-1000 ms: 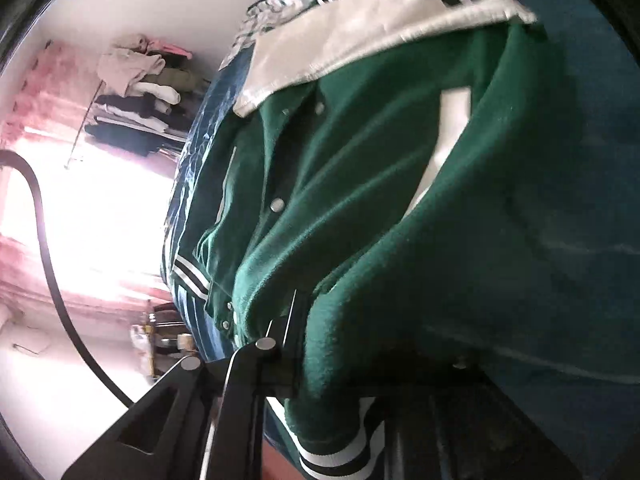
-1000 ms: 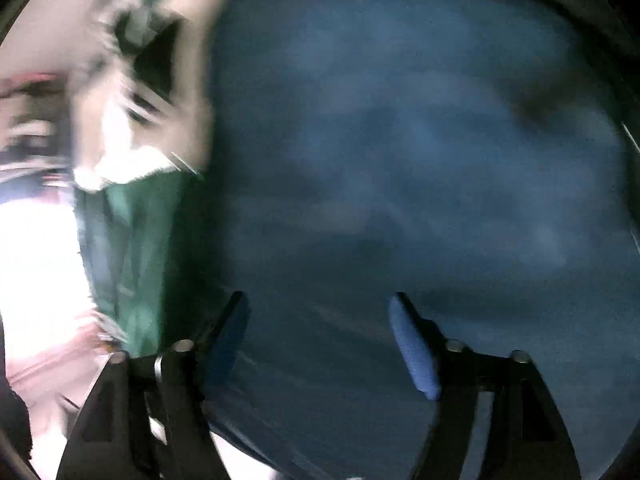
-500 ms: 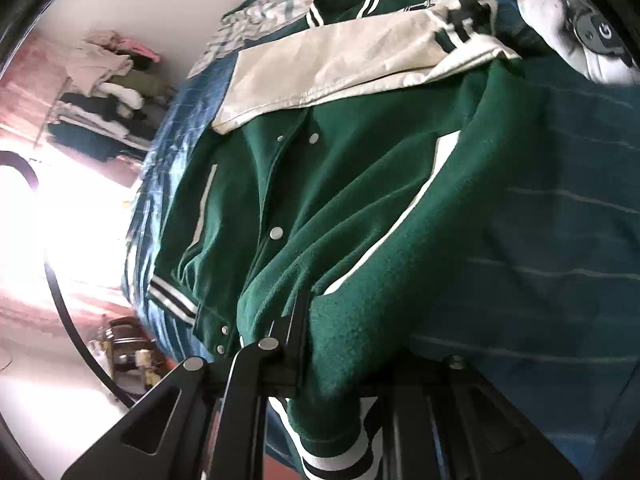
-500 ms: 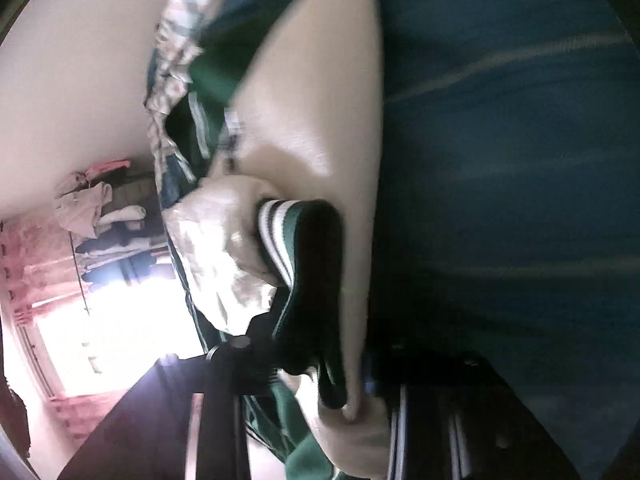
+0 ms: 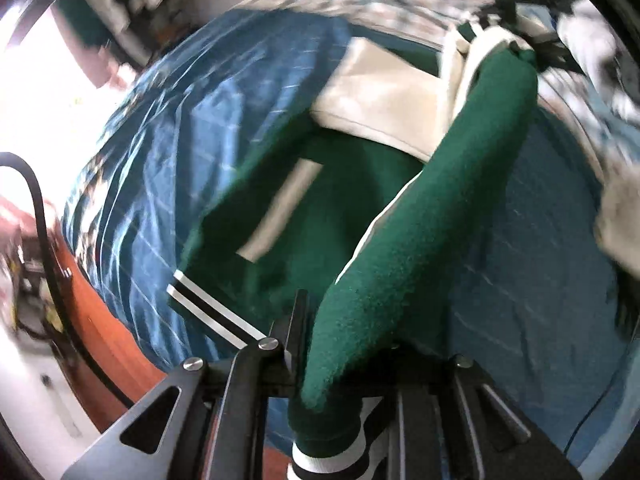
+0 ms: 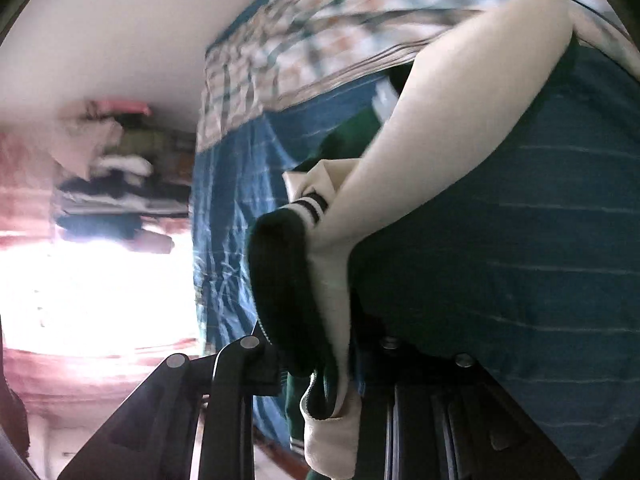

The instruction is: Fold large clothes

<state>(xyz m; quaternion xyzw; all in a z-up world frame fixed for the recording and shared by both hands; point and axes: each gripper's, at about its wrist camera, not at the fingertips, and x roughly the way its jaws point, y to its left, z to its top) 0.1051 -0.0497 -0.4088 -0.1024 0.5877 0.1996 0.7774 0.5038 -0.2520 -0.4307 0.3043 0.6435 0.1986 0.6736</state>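
Both grippers clamped on jacket (image 5: 420,232): left gripper (image 5: 344,364) at hem, right gripper (image 6: 316,364) now at sleeve. Side has lifted off bed (image 5: 192,128); fold-over underway.

- No text, label, brand, number or sign can be read in either view.
- The green jacket (image 5: 420,240) carries only plain white and black stripes on its cuffs and hem, no lettering.
- The blue bedsheet (image 5: 192,152) and the checked cloth (image 6: 320,28) show only woven lines and checks.
- The clothes hanging by the window (image 6: 104,184) are too blurred to show any print.
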